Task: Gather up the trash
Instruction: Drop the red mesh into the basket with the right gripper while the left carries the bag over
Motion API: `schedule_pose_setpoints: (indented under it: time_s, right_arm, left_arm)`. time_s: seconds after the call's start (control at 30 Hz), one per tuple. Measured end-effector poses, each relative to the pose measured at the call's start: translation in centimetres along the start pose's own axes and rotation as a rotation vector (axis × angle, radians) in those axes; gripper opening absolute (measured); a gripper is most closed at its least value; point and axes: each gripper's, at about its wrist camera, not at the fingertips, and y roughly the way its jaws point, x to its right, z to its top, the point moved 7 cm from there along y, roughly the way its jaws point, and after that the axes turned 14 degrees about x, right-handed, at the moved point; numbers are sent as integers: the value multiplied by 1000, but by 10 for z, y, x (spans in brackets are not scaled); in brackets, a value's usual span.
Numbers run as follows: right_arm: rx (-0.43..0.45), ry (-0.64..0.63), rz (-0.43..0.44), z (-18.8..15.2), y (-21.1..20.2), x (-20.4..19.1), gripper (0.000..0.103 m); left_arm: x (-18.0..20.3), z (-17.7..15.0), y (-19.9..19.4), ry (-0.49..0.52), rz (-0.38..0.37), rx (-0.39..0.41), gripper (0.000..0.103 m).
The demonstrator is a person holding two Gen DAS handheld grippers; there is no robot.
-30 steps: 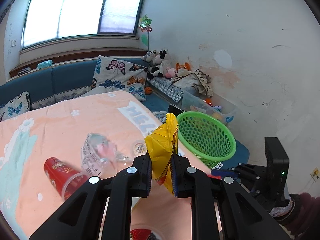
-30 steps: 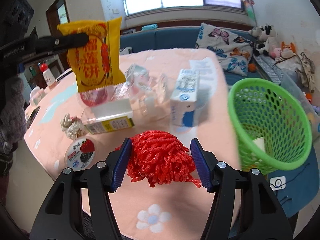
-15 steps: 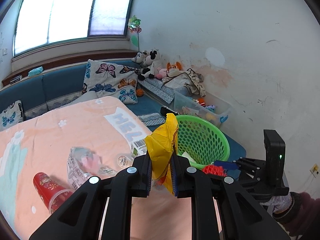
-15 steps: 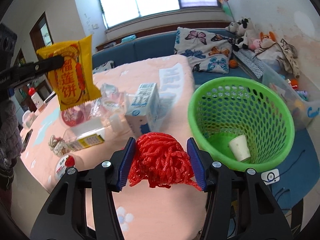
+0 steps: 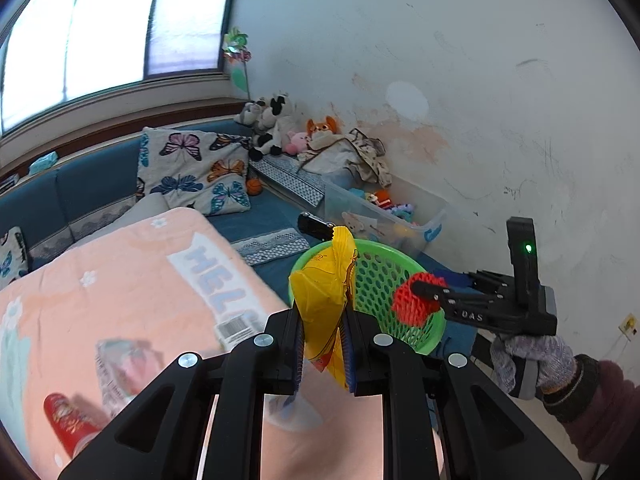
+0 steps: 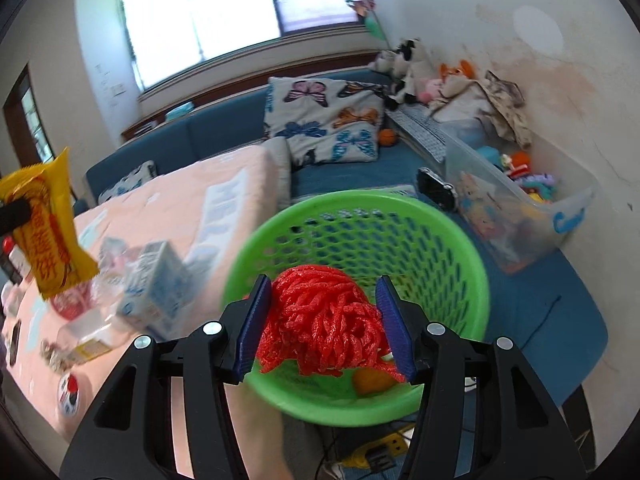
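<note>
My left gripper (image 5: 323, 346) is shut on a yellow snack packet (image 5: 322, 300), held above the table edge just left of the green mesh basket (image 5: 384, 276). The packet also shows in the right wrist view (image 6: 46, 220). My right gripper (image 6: 326, 326) is shut on a red foam net (image 6: 324, 324) and holds it over the basket's (image 6: 460, 264) open mouth. In the left wrist view the red net (image 5: 414, 300) hangs over the basket's right rim.
On the peach table cover (image 5: 120, 280) lie a red cup (image 5: 66, 420), a crumpled clear wrapper (image 5: 120, 364), a milk carton (image 6: 156, 280) and a small round lid (image 6: 68, 390). A clear toy box (image 6: 520, 208) and a blue sofa (image 6: 224, 136) stand behind.
Both grippers have moved right, toward the basket. The red net went from above the table to over the basket's mouth. The packet now sits at the basket's left rim.
</note>
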Motion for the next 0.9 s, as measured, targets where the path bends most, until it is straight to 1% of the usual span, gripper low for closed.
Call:
schedule_pose_setpoints:
  time_s: [0.1,0.23,0.43,0.67,0.73,0.9]
  right_arm:
    - [-4,23,-19,0,6,16,67]
    - [-8,49,-26,-1,10,30,70]
    - [3,31,-46,-2,3,38,71]
    - [25,-9,-72,-8,-19,40,73]
    - [27,-7,-70,-10,-22,41,75]
    - [26,11,-65,-15,-30,44,75]
  left_arm:
    - [9,2,18,13,-8,-19,15]
    - [19,3,41,30,-18,-45,16]
    - [30,-3,69,38,-25,-86,15]
    - [41,-21,104,23,-32,-153,16]
    - [43,-26,112,20,-31,-171,16]
    - [45,-36,130,11,-16,-207,20]
